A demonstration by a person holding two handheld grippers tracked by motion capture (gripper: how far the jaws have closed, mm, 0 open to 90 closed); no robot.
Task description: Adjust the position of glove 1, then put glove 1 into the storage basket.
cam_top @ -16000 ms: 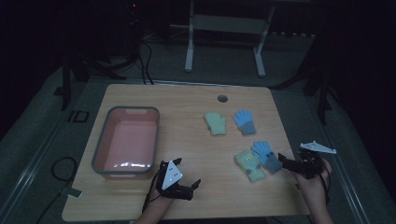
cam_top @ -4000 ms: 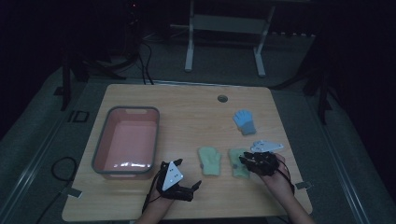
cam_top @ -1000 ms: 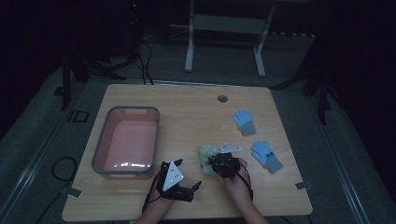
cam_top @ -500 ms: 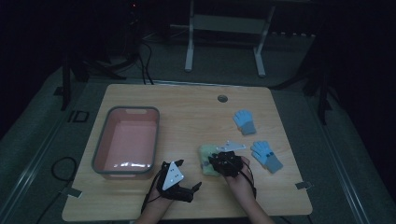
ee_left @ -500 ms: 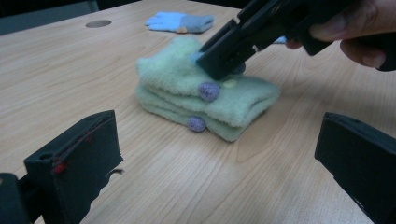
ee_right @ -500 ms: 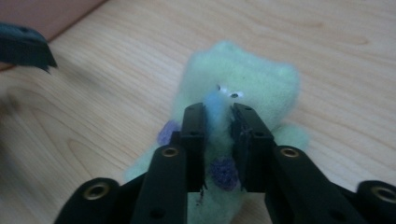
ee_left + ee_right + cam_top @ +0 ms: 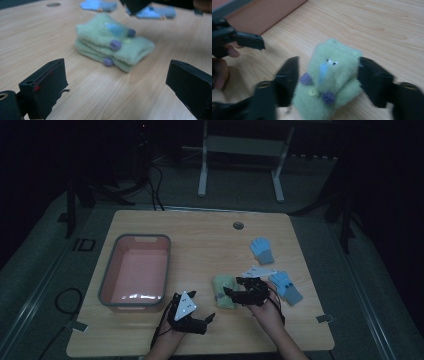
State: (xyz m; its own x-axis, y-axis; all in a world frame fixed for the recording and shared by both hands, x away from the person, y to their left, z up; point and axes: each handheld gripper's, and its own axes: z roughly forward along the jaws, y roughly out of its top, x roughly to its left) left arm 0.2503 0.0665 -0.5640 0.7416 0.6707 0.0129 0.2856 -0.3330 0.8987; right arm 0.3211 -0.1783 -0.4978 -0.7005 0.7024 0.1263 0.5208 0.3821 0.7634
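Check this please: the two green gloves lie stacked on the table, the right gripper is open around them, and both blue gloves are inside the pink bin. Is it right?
Not quite. The blue gloves lie on the table, not in the pink bin, as the high view shows. The green gloves are stacked, and the right gripper is open around them.

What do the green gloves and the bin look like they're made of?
Green gloves: soft fleece or knit, matte; fuzzy nap, rounded edges, a sewn button and purple pom-poms. Bin: probably hard plastic; a smooth pink inside with a faint sheen and a grey moulded rim.
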